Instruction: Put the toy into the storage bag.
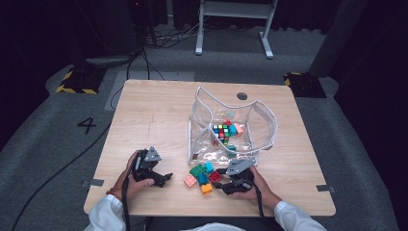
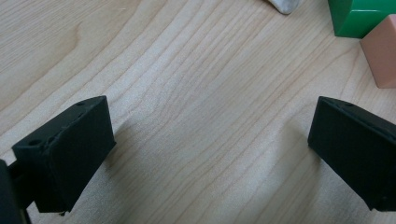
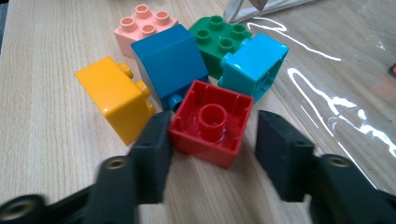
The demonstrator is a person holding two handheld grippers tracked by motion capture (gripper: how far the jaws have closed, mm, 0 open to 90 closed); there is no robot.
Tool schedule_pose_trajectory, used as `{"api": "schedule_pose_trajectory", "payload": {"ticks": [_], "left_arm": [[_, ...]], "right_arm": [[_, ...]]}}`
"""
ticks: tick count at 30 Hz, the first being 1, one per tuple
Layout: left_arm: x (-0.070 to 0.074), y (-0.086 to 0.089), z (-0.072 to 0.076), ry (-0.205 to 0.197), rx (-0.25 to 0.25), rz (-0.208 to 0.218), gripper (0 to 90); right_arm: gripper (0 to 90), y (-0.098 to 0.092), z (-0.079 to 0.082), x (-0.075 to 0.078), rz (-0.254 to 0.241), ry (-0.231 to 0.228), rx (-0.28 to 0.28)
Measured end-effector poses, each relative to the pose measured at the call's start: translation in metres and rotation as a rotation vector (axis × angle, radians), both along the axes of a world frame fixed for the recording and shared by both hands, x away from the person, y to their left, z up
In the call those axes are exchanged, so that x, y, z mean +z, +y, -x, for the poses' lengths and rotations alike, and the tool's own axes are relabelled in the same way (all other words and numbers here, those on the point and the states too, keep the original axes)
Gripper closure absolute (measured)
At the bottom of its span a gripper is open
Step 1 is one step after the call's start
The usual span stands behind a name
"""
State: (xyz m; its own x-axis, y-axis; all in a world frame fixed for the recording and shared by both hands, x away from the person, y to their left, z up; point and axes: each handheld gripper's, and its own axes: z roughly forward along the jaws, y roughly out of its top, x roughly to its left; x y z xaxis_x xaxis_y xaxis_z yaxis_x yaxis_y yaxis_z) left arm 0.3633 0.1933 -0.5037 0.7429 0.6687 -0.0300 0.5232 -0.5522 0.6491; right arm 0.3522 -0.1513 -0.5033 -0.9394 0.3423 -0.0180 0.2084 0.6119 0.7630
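Note:
A red brick [image 3: 211,122] lies upside down on the table between the jaws of my right gripper [image 3: 213,128]. The left jaw touches its corner and a thin gap shows at the right jaw. Behind it cluster a yellow brick [image 3: 114,95], a blue brick [image 3: 168,60], a cyan brick [image 3: 254,60], a green brick [image 3: 217,39] and a pink brick [image 3: 145,23]. In the high view my right gripper [image 1: 217,179] sits at the pile near the front edge. My left gripper [image 2: 210,135] stands open over bare wood, left of the green brick [image 2: 359,16] and the pink brick [image 2: 383,51].
A clear plastic bag [image 1: 269,120] stands open behind the pile, holding a colour-puzzle cube [image 1: 221,133] and a few small bricks. Its plastic sheet [image 3: 336,70] lies right of the bricks. The wooden table [image 1: 154,110] has a dark round hole [image 1: 242,96] near its far edge.

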Motion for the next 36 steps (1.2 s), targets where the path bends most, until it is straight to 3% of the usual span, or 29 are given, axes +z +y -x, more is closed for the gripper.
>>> {"api": "schedule_pose_trajectory", "payload": {"ticks": [1,3,7,15,20,23,24,36], "left_arm": [[0.0,0.0,0.0,0.001,-0.001,-0.001,0.4],[0.0,0.0,0.0,0.0,0.0,0.0,0.4],[0.0,0.0,0.0,0.001,-0.001,0.0,0.4],[0.0,0.0,0.0,0.0,0.0,0.0,0.4],[0.0,0.0,0.0,0.0,0.0,0.0,0.4],[0.0,0.0,0.0,0.0,0.0,0.0,0.4],[0.0,0.0,0.0,-0.001,0.001,0.0,0.4],[0.0,0.0,0.0,-0.002,0.001,0.0,0.4]], "right_arm": [[54.0,-0.001,0.002,0.0,-0.004,0.018,-0.018],[58.6,-0.004,0.001,0.001,0.001,0.007,-0.012],[58.8,-0.011,0.003,0.001,0.012,0.008,-0.023],[58.9,-0.038,0.003,0.008,-0.004,-0.037,0.004],[58.9,-0.062,0.004,0.017,-0.011,-0.006,-0.051],[58.9,-0.074,0.004,0.022,-0.016,-0.009,-0.075],[58.9,-0.078,0.002,0.023,-0.031,-0.038,-0.064],[58.9,-0.134,0.002,0.039,-0.048,-0.049,-0.172]]}}
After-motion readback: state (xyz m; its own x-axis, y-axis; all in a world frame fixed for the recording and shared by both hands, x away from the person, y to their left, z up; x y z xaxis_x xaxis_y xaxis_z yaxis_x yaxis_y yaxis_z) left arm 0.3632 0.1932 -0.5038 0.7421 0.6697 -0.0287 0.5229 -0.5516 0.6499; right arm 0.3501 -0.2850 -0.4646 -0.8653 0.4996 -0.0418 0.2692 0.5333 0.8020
